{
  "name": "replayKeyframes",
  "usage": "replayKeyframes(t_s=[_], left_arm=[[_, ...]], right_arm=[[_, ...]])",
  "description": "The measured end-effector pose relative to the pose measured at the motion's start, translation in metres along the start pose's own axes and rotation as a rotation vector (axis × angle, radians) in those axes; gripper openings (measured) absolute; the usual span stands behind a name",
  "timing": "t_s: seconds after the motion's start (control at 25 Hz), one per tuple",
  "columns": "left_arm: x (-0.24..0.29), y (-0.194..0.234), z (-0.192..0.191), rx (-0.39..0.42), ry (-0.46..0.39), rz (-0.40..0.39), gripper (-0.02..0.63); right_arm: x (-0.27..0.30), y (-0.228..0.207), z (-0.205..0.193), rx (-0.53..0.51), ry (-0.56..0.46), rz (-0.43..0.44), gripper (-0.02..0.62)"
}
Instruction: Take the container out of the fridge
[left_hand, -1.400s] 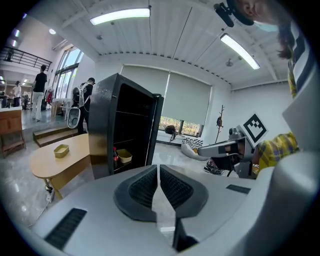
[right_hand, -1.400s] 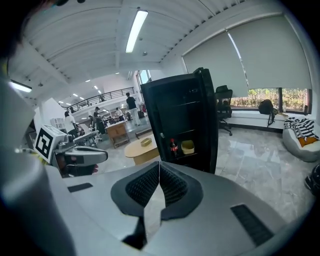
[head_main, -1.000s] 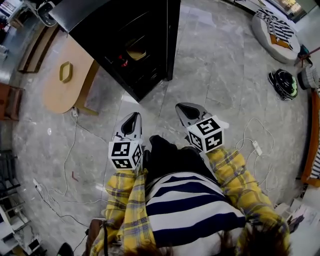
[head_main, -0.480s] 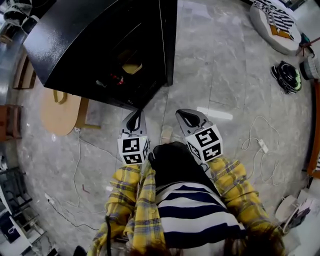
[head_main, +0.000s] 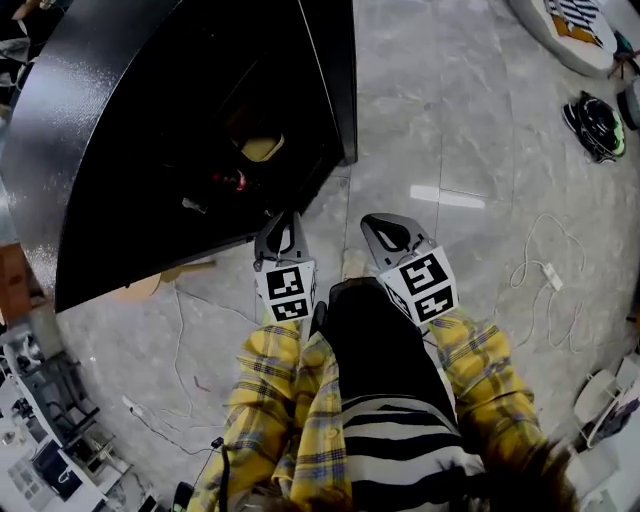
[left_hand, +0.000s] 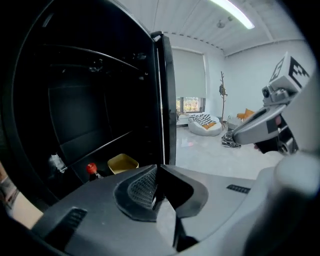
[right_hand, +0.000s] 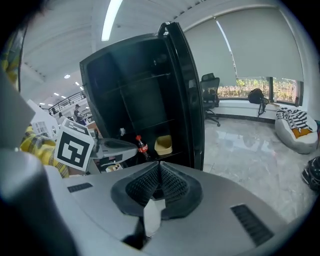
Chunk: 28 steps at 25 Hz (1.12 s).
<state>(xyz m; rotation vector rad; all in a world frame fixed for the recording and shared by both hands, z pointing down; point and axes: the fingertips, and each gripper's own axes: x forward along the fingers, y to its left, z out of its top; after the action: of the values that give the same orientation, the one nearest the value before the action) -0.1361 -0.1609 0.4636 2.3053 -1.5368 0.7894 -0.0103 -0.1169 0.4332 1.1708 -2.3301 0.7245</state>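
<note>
A tall black fridge (head_main: 150, 130) stands open at the upper left of the head view. On a low shelf inside sits a yellow container (head_main: 260, 148) (left_hand: 122, 162) (right_hand: 163, 145), with a red-capped cola bottle (head_main: 237, 180) (left_hand: 91, 169) (right_hand: 142, 146) to its left. My left gripper (head_main: 280, 232) (left_hand: 157, 170) is shut and empty, just short of the fridge's front edge. Also shut and holding nothing, my right gripper (head_main: 388, 235) (right_hand: 160, 169) hangs beside it over the floor. Both point toward the open fridge and touch nothing.
The fridge door (right_hand: 187, 90) stands open on the right of the opening. Cables and a power strip (head_main: 548, 272) lie on the grey floor to the right. A beanbag (head_main: 580, 25) and a black-green object (head_main: 597, 125) are far right. Shelving (head_main: 40, 440) fills the lower left.
The person has stepped closer to the fridge, which now fills the upper left. Both grippers moved forward with the body and stayed shut.
</note>
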Motion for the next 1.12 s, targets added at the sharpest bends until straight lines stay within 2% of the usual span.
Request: replayKeyframes(t_s=[0.4, 0.76, 0.96, 1.12], left_arm=[[0.066, 0.021, -0.016, 0.170, 0.073, 0.011, 0.031], [0.118, 0.046, -0.026, 0.207, 0.125, 0.048, 0.032], [0.138, 0.053, -0.027, 0.231, 0.134, 0.055, 0.032], [0.146, 0.059, -0.026, 0.295, 0.146, 0.090, 0.036]], right_arm=[[0.057, -0.012, -0.011, 0.003, 0.030, 0.047, 0.029], [0.097, -0.017, -0.027, 0.049, 0.064, 0.079, 0.029], [0.112, -0.028, -0.038, 0.065, 0.070, 0.064, 0.029], [0.121, -0.032, -0.044, 0.108, 0.076, 0.064, 0.029]])
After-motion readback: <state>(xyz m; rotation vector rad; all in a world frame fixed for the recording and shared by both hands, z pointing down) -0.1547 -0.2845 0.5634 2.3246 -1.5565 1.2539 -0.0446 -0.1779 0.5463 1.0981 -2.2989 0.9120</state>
